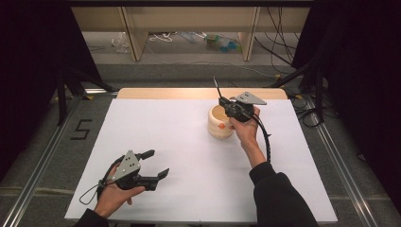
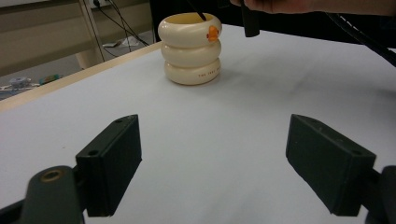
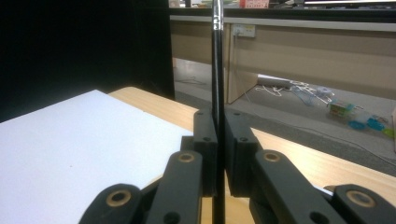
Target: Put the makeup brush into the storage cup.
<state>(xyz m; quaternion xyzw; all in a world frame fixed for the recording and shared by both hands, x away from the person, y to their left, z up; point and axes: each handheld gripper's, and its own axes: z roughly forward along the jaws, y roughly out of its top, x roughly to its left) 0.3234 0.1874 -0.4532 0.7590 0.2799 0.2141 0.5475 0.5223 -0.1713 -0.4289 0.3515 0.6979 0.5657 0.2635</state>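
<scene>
**High view: thin black stick held over the cream holder, left claw idle**

High view shows the right claw (image 1: 226,105) at the far rim of a cream, ring-stacked holder (image 1: 220,124) that stands upright on the white desk (image 1: 179,142), toward its back right. A thin black stick (image 1: 217,88), perhaps a pen or brush, rises from that claw and leans slightly left. In the right gripper view the two black jaws are pressed together on the stick (image 3: 217,70), which runs straight up between them, so the hold looks firm but narrow.

Risks, as I judge them: the stick is slim and gripped along a short stretch, so it could pivot or slip between the pads if its lower end knocks the rim. From the left gripper view, the holder (image 2: 191,49) looks light and tall for its base; a sideways push from the stick or the claw could tip or slide it, as nothing steadies it. Whether the stick's lower tip is already inside the opening cannot be told for certain, though a dark line crosses the mouth in that view.

The left claw (image 1: 156,163) rests low near the front left of the desk, jaws spread wide, gripping nothing and well apart from the holder.
</scene>
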